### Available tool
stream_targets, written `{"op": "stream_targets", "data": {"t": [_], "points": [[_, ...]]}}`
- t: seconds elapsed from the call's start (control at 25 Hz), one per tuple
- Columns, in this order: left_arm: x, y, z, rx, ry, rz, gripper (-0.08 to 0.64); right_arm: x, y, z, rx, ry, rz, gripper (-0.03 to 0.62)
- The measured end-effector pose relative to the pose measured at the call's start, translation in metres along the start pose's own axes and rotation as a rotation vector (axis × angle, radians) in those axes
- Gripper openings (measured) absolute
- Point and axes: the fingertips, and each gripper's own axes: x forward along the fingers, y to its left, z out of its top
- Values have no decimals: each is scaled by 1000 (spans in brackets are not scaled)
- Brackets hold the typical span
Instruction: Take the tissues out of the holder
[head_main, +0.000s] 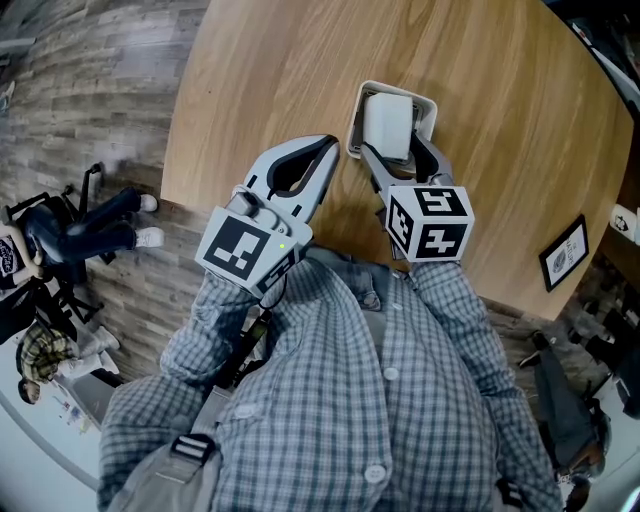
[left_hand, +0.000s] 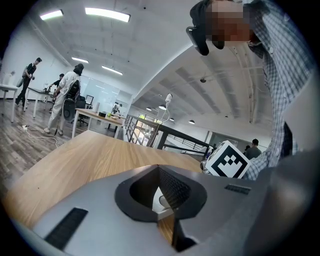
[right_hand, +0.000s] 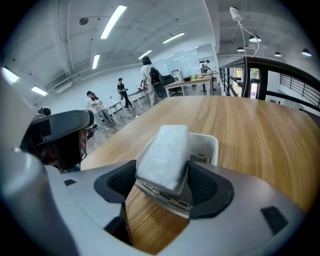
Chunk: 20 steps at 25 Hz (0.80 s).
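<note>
A white tissue pack leans in the white holder on the round wooden table. My right gripper stands open, one jaw on either side of the pack's near end. In the right gripper view the pack lies tilted between the black pads, with the holder behind it. My left gripper is shut on nothing, its tip beside the holder's left rim. In the left gripper view its jaws meet, and the right gripper's marker cube shows beyond.
The table's near edge runs just under both grippers. A small framed card stands at the table's right edge. A person sits on the floor side at left, among bags. Several people stand far off in the room.
</note>
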Motion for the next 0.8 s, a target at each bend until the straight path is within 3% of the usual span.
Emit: {"op": "stream_targets", "data": {"t": [0.32, 0.8], "points": [[-2, -2, -3, -8, -1, -2, 0, 4, -4, -7, -92, 23, -82, 304], [-9, -4, -1, 11, -4, -10, -1, 5, -5, -5, -154, 13, -126, 282]]}}
